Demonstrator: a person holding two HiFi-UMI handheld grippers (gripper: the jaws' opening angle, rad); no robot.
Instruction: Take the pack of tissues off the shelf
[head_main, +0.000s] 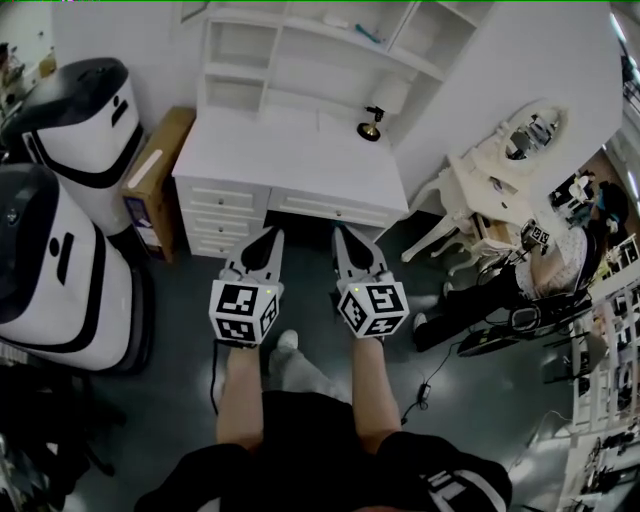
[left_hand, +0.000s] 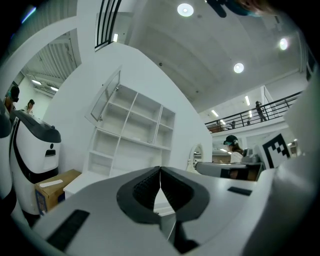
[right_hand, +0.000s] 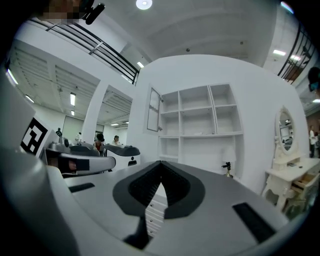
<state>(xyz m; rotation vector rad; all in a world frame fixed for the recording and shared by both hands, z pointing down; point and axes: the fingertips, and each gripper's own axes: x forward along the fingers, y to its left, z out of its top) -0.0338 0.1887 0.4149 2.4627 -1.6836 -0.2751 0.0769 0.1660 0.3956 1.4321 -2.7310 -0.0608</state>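
At the white desk (head_main: 290, 150): I stand before it with the left gripper (head_main: 272, 233) and the right gripper (head_main: 340, 231) side by side, short of the desk's front edge. Each one's jaws are pressed together on nothing, and each gripper's own view shows the tips meeting with only the room behind them.

The shelf unit (head_main: 250, 60) rises from the desk's rear edge. On one of its upper boards, near the middle of the unit's width, lies a small pale flat thing (head_main: 337, 20). I take it for the pack of tissues, though it is too small to be sure. A teal object (head_main: 368, 33) lies just to its right on the same board, and a small lamp (head_main: 372, 122) stands at the desk's rear right corner.

The pack lies straight ahead of me across the whole desktop and above the level of both grippers. It is a touch closer in line with the right gripper than the left. Its long side seems to run along the board, left to right. By my reckoning the right gripper has the shorter reach, and its jaws must part before they can close across the pack's short side.
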